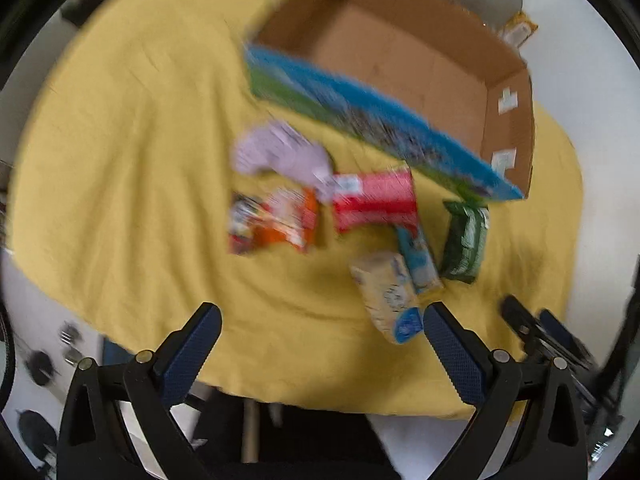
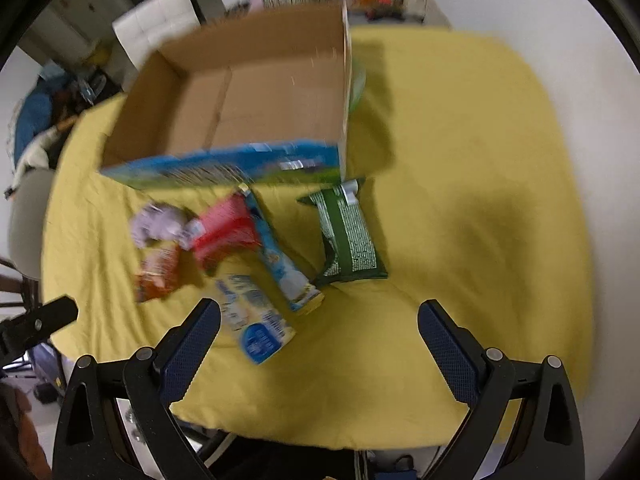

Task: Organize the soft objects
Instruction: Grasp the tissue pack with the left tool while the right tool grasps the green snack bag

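Motion blur is making every label unreadable. Six soft packets are lying clustered on the yellow-covered tabletop (image 2: 460,208) beside the empty cardboard box (image 2: 256,96): the green packet (image 2: 350,236) and the light-blue packet (image 2: 280,256) are lying lengthwise toward the box. Bare cloth is stretching right of them. The left gripper (image 1: 322,330) and right gripper (image 2: 320,326) are both hovering spread, holding nothing.

A matt yellow woven cloth (image 1: 120,160) covered the bench, softly creased. The open brown cardboard box (image 1: 400,64) was dull and raw inside, with a glossy blue-and-green printed outer wall. The green packet (image 2: 348,236) and red packet (image 1: 374,202) looked like shiny plastic film. The jaws wore dark blue, finely textured pads (image 1: 192,354) on black plastic.
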Available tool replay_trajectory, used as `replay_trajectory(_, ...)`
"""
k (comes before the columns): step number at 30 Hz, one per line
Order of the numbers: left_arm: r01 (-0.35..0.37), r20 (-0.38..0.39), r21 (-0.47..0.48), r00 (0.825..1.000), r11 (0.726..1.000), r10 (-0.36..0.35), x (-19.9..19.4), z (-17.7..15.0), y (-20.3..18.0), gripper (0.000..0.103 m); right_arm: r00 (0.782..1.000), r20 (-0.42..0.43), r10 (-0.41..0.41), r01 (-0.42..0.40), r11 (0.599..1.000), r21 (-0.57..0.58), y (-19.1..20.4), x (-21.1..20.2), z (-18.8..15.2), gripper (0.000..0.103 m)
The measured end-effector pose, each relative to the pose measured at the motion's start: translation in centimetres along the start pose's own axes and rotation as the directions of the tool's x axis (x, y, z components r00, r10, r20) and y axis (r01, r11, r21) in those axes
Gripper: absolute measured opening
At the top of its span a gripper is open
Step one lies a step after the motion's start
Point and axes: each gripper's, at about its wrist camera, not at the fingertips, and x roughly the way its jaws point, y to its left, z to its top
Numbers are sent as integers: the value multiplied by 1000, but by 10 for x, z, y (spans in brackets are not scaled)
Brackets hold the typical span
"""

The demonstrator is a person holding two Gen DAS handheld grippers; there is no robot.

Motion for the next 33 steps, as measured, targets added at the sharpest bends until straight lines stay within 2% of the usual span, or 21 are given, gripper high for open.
replay_trajectory(3, 26, -90, -1, 996, 1000, -26, 44, 2, -17, 103, 999, -53, -2, 3, 1000, 5, -10, 40, 8, 101)
replay_trajectory(7, 53, -204, 1, 978, 999, -52, 104, 1, -43, 101, 994, -113, -10, 12, 1000, 21, -31, 73, 16, 101)
replay_trajectory(10, 42, -249, 7, 968, 999, -39, 140, -1, -58, 91, 991, -133, -15, 18, 999, 27, -46, 86, 20, 100)
replay_trajectory(11, 32, -257, 13, 966, 999, -28, 150, 0, -62, 77, 991, -136, -8, 11, 1000, 26, -50, 89, 22, 100)
replay_trajectory(12, 18, -263, 23, 965, 1000, -11, 157, -1, -65, 58, 990, -141, -3, 7, 1000, 28, -54, 92, 24, 100)
replay_trajectory(13, 24, -264, 39, 964, 999, -13, 161, -2, -69, 54, 990, -144, 7, -3, 999, 32, -57, 96, 28, 100)
replay_trajectory(16, -15, -232, 101, 972, 995, 38, 155, -4, -75, 48, 989, -143, 35, -31, 999, 30, -61, 108, 38, 100)
replay_trajectory(18, -80, -188, 153, 976, 985, 108, 146, -4, -77, 46, 988, -148, 52, -48, 998, 30, -60, 118, 46, 100)
replay_trajectory(22, -143, -157, 172, 973, 975, 171, 141, -2, -74, 44, 981, -167, 95, -92, 995, 27, -49, 144, 62, 97)
replay_trajectory(24, -145, -158, 165, 972, 976, 171, 139, -1, -74, 43, 977, -187, 108, -105, 994, 22, -43, 154, 65, 83)
replay_trajectory(26, -157, -144, 179, 972, 971, 184, 135, -1, -78, 43, 966, -241, 92, -88, 996, 26, -38, 168, 67, 49)
replay_trajectory(29, -175, -112, 210, 973, 962, 201, 124, -2, -88, 42, 967, -243, 79, -68, 996, 53, -39, 169, 66, 42)
replay_trajectory(33, -177, -66, 226, 978, 958, 196, 99, -14, -102, 41, 965, -249, 79, -61, 995, 81, -46, 161, 59, 39)
